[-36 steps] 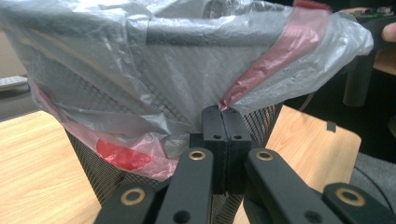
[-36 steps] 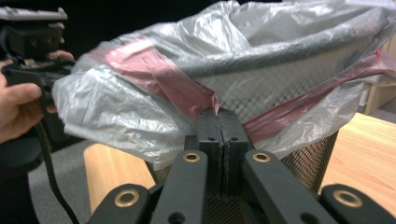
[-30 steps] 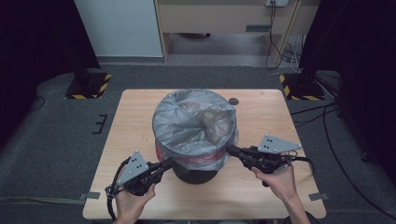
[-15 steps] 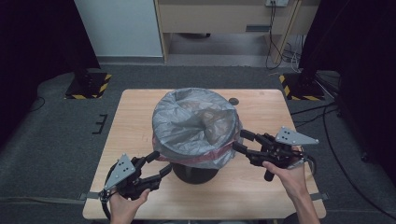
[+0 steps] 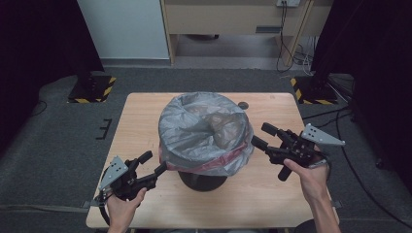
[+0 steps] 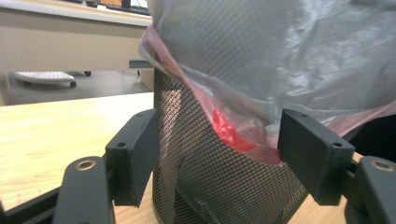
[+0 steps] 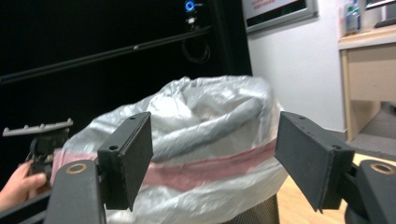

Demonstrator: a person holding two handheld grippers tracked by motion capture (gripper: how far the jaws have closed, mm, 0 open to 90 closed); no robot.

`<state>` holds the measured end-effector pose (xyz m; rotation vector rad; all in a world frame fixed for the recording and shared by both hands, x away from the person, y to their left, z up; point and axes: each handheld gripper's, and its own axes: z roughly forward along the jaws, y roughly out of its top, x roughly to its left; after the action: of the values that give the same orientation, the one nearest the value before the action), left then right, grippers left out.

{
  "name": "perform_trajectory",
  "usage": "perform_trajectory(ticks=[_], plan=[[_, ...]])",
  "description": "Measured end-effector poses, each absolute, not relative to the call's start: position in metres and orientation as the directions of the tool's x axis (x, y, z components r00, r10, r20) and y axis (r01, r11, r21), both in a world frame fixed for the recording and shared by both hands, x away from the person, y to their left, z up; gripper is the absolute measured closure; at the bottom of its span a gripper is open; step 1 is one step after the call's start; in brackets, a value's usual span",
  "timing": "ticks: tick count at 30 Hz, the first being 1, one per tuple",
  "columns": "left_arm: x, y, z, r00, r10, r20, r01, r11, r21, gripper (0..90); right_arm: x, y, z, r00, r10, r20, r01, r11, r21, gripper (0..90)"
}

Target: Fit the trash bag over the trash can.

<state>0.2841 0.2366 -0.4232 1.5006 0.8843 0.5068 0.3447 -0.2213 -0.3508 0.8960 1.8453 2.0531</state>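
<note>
Grey carpet lies around the wooden tabletop (image 5: pixel 141 121), with a pale cabinet and a wooden desk against the far wall and dark curtains on both sides. We see a black mesh bin (image 5: pixel 201 179) standing near the middle of the tabletop, a little towards the person's edge. A clear grey plastic bag (image 5: pixel 204 128) lines it, folded over the rim and hanging down the outside, with a red band (image 5: pixel 228 160) running along its lower hem; what lies inside the bag we cannot make out beyond crumpled plastic. We hold the left claw (image 5: pixel 156 162) low at the bin's left flank. Its jaws have just been opening and stand wide, one on each side of the mesh wall and the bag's hem in the left gripper view, pressing on neither. Our right claw (image 5: pixel 265 136) sits just beside the bag's right edge, its jaws likewise just opened and apart, with nothing gripped; in the right gripper view the bag bulges beyond them.
</note>
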Motion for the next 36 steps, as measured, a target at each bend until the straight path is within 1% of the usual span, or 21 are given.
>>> perform_trajectory(ticks=[4, 9, 11, 14, 19, 21, 27, 29, 32, 33, 34, 36], plan=[[0.284, 0.242, -0.425, 0.596, 0.780, -0.188, 0.227, 0.061, 0.972, 28.5, 0.350, -0.221, -0.344, -0.758, 0.587, 0.282, 0.201, -0.201, 0.959, 27.4], [0.286, 0.248, -0.431, 0.589, 0.780, -0.211, 0.224, 0.094, 0.970, 23.3, 0.364, -0.214, -0.331, -0.726, 0.625, 0.287, 0.186, -0.223, 0.957, 27.4], [0.287, 0.249, -0.432, 0.585, 0.783, -0.210, 0.223, 0.094, 0.970, 22.6, 0.371, -0.209, -0.324, -0.715, 0.638, 0.288, 0.176, -0.234, 0.956, 27.4], [0.286, 0.252, -0.431, 0.564, 0.803, -0.193, 0.193, 0.099, 0.976, 22.5, 0.381, -0.198, -0.312, -0.711, 0.644, 0.281, 0.166, -0.235, 0.958, 27.4], [0.284, 0.259, -0.418, 0.521, 0.834, -0.182, 0.116, 0.142, 0.983, 23.3, 0.395, -0.180, -0.294, -0.716, 0.652, 0.250, 0.150, -0.207, 0.967, 26.8], [0.286, 0.261, -0.416, 0.508, 0.844, -0.170, 0.100, 0.138, 0.985, 23.6, 0.399, -0.174, -0.289, -0.712, 0.655, 0.252, 0.150, -0.208, 0.967, 26.8], [0.294, 0.264, -0.426, 0.470, 0.871, -0.142, 0.146, 0.082, 0.986, 24.3, 0.410, -0.152, -0.271, -0.711, 0.662, 0.237, 0.140, -0.197, 0.970, 26.5], [0.301, 0.266, -0.434, 0.454, 0.886, -0.095, 0.180, 0.013, 0.984, 24.1, 0.414, -0.144, -0.264, -0.716, 0.659, 0.232, 0.138, -0.192, 0.972, 26.6], [0.307, 0.268, -0.441, 0.437, 0.898, -0.058, 0.205, -0.036, 0.978, 22.0, 0.416, -0.130, -0.255, -0.724, 0.654, 0.218, 0.134, -0.177, 0.975, 26.9], [0.307, 0.268, -0.441, 0.437, 0.898, -0.058, 0.205, -0.036, 0.978, 22.1, 0.416, -0.130, -0.255, -0.724, 0.654, 0.218, 0.134, -0.177, 0.975, 26.9], [0.310, 0.268, -0.445, 0.434, 0.899, -0.057, 0.230, -0.049, 0.972, 22.1, 0.416, -0.119, -0.250, -0.731, 0.647, 0.215, 0.133, -0.174, 0.976, 27.0], [0.312, 0.266, -0.448, 0.435, 0.899, -0.052, 0.247, -0.064, 0.967, 22.0, 0.417, -0.109, -0.248, -0.739, 0.641, 0.207, 0.132, -0.164, 0.978, 27.1]])
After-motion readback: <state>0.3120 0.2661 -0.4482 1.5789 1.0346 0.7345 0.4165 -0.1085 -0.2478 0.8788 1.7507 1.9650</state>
